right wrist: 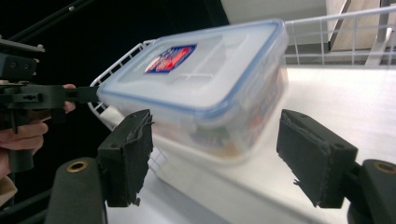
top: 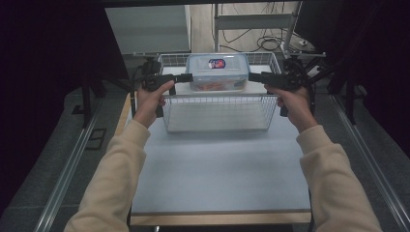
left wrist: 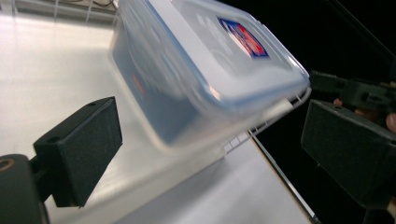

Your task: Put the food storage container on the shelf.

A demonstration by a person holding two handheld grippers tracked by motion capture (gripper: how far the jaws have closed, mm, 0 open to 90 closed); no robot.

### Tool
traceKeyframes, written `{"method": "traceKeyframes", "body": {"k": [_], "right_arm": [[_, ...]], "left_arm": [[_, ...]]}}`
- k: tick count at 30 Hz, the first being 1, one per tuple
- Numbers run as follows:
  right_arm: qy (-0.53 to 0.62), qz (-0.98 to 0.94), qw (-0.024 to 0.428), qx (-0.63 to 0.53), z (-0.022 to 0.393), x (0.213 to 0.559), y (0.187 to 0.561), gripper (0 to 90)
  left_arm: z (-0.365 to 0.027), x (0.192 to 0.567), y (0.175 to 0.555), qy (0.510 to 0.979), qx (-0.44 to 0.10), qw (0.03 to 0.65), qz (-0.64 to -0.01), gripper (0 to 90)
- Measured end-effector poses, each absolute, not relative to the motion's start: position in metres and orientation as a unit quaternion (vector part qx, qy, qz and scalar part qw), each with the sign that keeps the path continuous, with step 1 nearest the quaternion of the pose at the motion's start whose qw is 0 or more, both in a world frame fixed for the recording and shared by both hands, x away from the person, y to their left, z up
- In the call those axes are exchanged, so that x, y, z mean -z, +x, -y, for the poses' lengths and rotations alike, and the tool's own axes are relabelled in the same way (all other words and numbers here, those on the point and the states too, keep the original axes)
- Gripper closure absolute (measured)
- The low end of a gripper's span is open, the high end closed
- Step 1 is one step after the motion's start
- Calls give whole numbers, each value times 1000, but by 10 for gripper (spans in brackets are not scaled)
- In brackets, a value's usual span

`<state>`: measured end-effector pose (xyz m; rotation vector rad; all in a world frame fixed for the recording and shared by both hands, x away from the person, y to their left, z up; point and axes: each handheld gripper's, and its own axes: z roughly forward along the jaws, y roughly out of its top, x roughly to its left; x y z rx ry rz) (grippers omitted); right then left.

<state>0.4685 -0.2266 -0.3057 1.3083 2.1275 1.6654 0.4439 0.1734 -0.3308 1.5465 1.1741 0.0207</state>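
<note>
A clear plastic box (top: 217, 72) with a blue-rimmed lid and a red-and-blue label is inside the white wire basket (top: 217, 96), toward its back. My left gripper (top: 189, 77) points at the box's left end and my right gripper (top: 252, 76) at its right end. In the left gripper view the box (left wrist: 201, 70) lies beyond my open left gripper (left wrist: 210, 116), with neither pad touching it. In the right gripper view the box (right wrist: 210, 88) is beyond my right gripper (right wrist: 215, 126), whose pads stand apart from its sides. Whether the box rests on the basket floor I cannot tell.
The basket stands at the far end of a pale table (top: 217, 169). Metal rails (top: 72, 159) run along both sides of the table. Behind the basket are a white panel (top: 145, 29), a metal frame and cables (top: 261, 38) on the floor.
</note>
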Motion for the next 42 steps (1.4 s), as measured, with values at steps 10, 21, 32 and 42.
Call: {"method": "traceKeyframes", "body": {"k": [10, 21, 32, 42], "right_arm": [[400, -729, 53, -553, 249, 327, 424, 253], [361, -756, 31, -546, 265, 388, 370, 222], [369, -776, 50, -509, 275, 449, 335, 225], [371, -783, 48, -498, 272, 467, 329, 225]], "left_arm": [[-175, 357, 385, 682, -10, 569, -460, 90], [-172, 410, 334, 700, -14, 566, -434, 127], [-161, 453, 298, 730, -5, 544, -414, 143], [-160, 480, 295, 737, 2, 523, -428, 146]]}}
